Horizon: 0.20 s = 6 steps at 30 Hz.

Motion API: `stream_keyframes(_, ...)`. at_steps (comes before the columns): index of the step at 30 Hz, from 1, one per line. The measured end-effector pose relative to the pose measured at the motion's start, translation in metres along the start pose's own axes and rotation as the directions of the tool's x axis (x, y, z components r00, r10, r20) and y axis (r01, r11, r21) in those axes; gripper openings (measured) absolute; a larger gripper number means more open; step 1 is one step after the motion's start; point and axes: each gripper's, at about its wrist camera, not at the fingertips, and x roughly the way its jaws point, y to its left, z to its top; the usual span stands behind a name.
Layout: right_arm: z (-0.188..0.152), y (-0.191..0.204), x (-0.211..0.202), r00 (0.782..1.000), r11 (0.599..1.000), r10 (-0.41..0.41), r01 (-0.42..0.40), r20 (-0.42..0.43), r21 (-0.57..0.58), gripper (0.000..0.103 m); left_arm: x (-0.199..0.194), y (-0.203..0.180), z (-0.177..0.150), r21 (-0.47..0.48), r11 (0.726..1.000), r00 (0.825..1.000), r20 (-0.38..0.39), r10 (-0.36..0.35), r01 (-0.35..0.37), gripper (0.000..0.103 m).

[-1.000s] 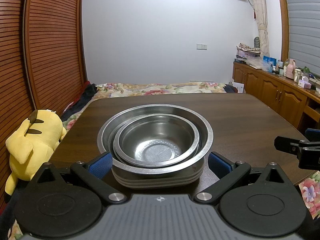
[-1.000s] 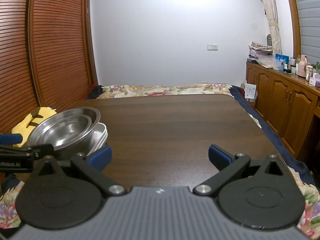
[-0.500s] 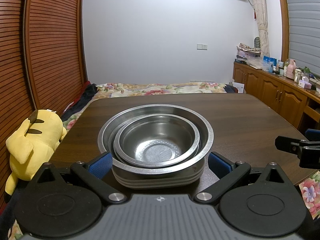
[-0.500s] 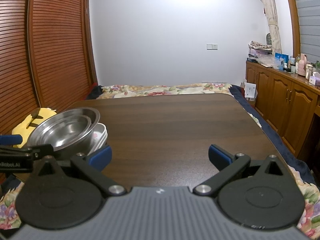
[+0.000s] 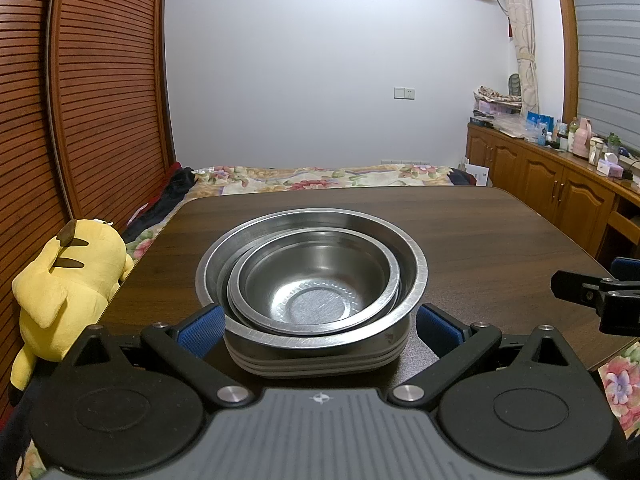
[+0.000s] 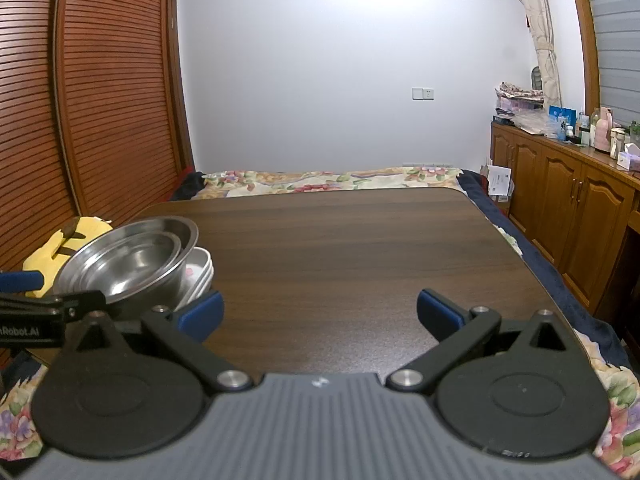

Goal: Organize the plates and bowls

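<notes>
Bowls (image 5: pixel 312 276) hide stacked plates (image 5: pixel 320 360) beneath them

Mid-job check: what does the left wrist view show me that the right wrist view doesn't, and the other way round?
Only the left wrist view looks down into the nested steel bowls, showing the small bowl's empty bottom, with the open left claw straddling the stack.

Only the right wrist view shows the white plates from the side, with a pink patch inside, and the open right claw over bare table.

Both show the stack, the yellow plush toy, the bed and the wooden cabinets.
</notes>
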Motion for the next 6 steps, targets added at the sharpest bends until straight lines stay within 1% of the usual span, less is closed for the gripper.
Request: stream_keyframes(6,0.0,-0.0001,-0.0001,1.0,1.0,0.0,0.0,0.0,-0.002,0.103,-0.0001,-0.0001,0.0,0.0,1.0,1.0,0.0,0.0,0.0,0.103)
